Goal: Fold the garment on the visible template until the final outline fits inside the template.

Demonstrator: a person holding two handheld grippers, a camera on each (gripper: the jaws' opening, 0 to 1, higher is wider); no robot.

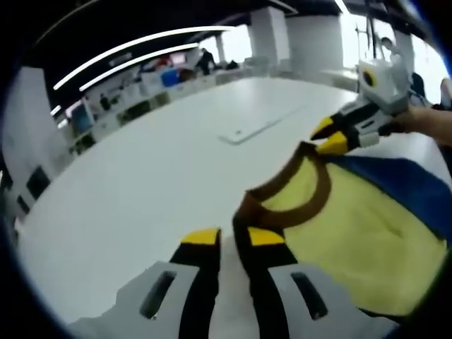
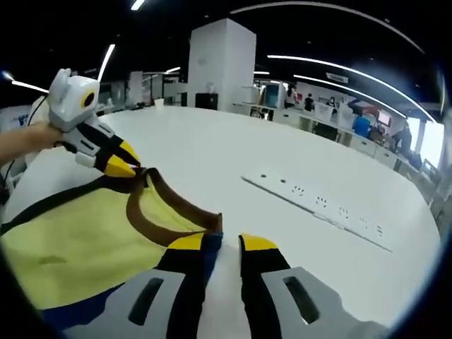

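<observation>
The yellow garment [image 1: 353, 226] with a brown collar [image 1: 311, 191] hangs lifted over the white bench [image 1: 141, 176]. The left gripper [image 1: 235, 236] and the right gripper [image 2: 219, 242] each pinch a collar corner, jaws nearly together. Ahead of both grippers, a flat socket strip [image 2: 318, 205] lies on the bench. Office desks [image 2: 353, 134] stand beyond.

Large white table [image 2: 233, 166], smooth top, with a long flush socket strip [image 2: 318, 205] set into it. White square pillar [image 2: 221, 63] behind. Dark ceiling with curved light strips [image 1: 134, 49]. Desks and screens [image 1: 85, 116] along the far side. Bright windows [image 1: 353, 32] beyond.
</observation>
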